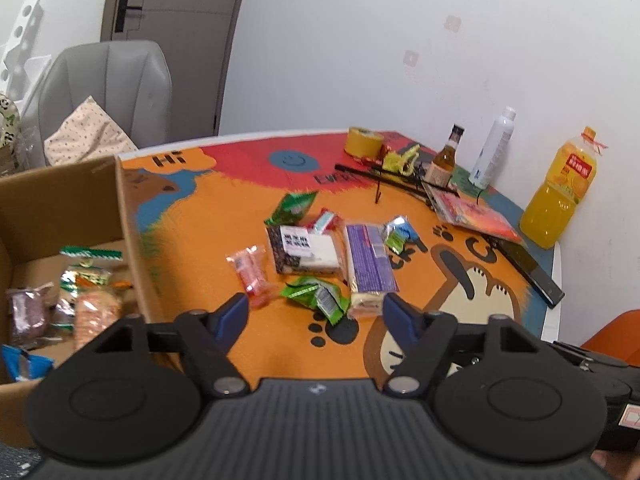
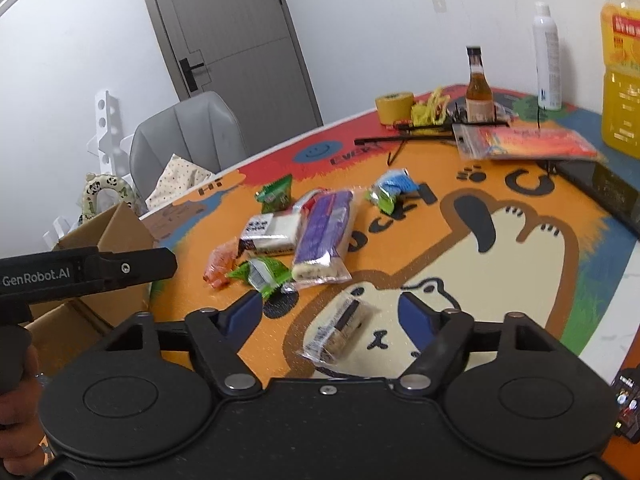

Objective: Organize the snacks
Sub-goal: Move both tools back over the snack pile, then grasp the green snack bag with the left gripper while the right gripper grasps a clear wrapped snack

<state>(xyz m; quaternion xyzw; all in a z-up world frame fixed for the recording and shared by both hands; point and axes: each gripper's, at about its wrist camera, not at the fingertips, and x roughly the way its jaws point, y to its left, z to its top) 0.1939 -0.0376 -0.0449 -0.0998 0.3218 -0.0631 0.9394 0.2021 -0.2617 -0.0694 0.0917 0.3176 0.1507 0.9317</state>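
The right tool is seen with its blue fingertips parted fairly wide and nothing pressed between them. Directly between and just under those tips, on the pale bear face printed on the desk, lies a clear-wrapped cookie pack. Its long axis runs on a diagonal, from near left up toward far right, so it sits skewed to the line of the tool rather than squarely across the gap. Of the two hands, the right is judged much the nearer to this pack; a slight turn of the wrist would probably be needed for the narrow sides to be met.

The left tool is likewise held open and empty, with its fingertips over bare orange desk. Just ahead of it, the green wrapped snack lies between the tips' lines but beyond them, untouched. The pink candy packet is just beyond the left tip, and the long purple-labelled pack lies beyond the right tip, its long axis pointing away from the tool. Further out are the dark-labelled cake pack, a second green packet and a blue-and-green packet.

The cardboard box, already holding several snacks, stands at the left of the left tool, touching the desk edge. It is therefore judged the nearer hand for dropping items in, while anything taken by the right hand would have to be carried across the cluster.
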